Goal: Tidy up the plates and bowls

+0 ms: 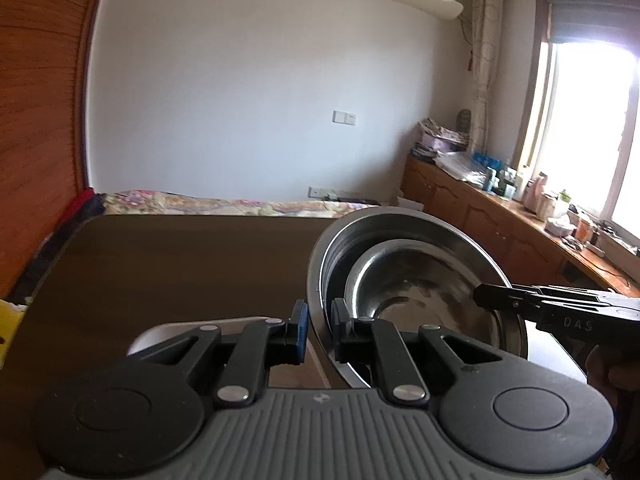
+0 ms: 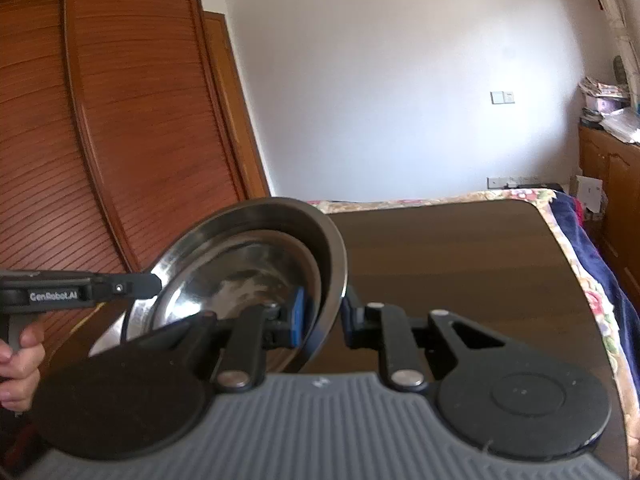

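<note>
A large steel bowl (image 1: 332, 248) (image 2: 240, 216) with a smaller steel bowl (image 1: 420, 280) (image 2: 240, 276) nested inside hangs tilted above the dark wooden table (image 1: 160, 264) (image 2: 440, 260). My left gripper (image 1: 320, 330) is shut on the large bowl's near left rim, one blue pad on each side of the wall. My right gripper (image 2: 323, 316) clamps the opposite rim, with one pad inside the bowl and one outside. Each gripper also shows in the other's view, the right gripper (image 1: 484, 296) and the left gripper (image 2: 154, 284). Another steel dish (image 1: 168, 334) lies on the table, mostly hidden under my left fingers.
A bed with a floral quilt (image 1: 200, 202) runs behind the table. A slatted wooden wardrobe (image 2: 100, 120) stands at the left. A cluttered wooden counter (image 1: 520, 208) runs under the window on the right. A person's hand (image 2: 20, 364) holds the left gripper's handle.
</note>
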Demonstrator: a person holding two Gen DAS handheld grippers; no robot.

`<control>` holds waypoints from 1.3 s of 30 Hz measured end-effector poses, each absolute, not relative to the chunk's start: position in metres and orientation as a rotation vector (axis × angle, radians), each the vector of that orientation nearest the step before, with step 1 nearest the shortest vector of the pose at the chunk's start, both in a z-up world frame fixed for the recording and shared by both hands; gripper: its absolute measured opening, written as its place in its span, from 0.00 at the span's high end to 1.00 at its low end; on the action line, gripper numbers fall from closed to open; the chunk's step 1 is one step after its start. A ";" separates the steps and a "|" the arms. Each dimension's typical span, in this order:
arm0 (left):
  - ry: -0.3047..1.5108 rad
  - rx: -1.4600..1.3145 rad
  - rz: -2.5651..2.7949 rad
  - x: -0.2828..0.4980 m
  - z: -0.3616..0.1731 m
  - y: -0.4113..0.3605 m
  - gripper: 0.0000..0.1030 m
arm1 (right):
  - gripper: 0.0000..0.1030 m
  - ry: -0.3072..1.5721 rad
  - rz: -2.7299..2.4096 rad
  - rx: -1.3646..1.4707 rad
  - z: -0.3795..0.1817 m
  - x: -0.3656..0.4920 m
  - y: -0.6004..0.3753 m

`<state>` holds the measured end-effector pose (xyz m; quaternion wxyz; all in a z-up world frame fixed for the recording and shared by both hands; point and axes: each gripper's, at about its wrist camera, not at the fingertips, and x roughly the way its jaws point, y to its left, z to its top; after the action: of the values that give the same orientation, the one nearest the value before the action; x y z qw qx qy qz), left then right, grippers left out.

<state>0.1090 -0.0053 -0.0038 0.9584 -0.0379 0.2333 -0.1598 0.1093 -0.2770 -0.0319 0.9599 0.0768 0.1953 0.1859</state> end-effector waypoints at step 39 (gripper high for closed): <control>0.520 -0.156 -0.174 0.100 -0.017 0.089 0.56 | 0.79 0.482 0.512 0.083 -0.041 0.117 -0.201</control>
<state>0.1000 0.0894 -0.0174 0.9596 -0.0769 0.2567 -0.0860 0.1171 -0.2015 -0.0409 0.9380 0.0409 0.2358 0.2507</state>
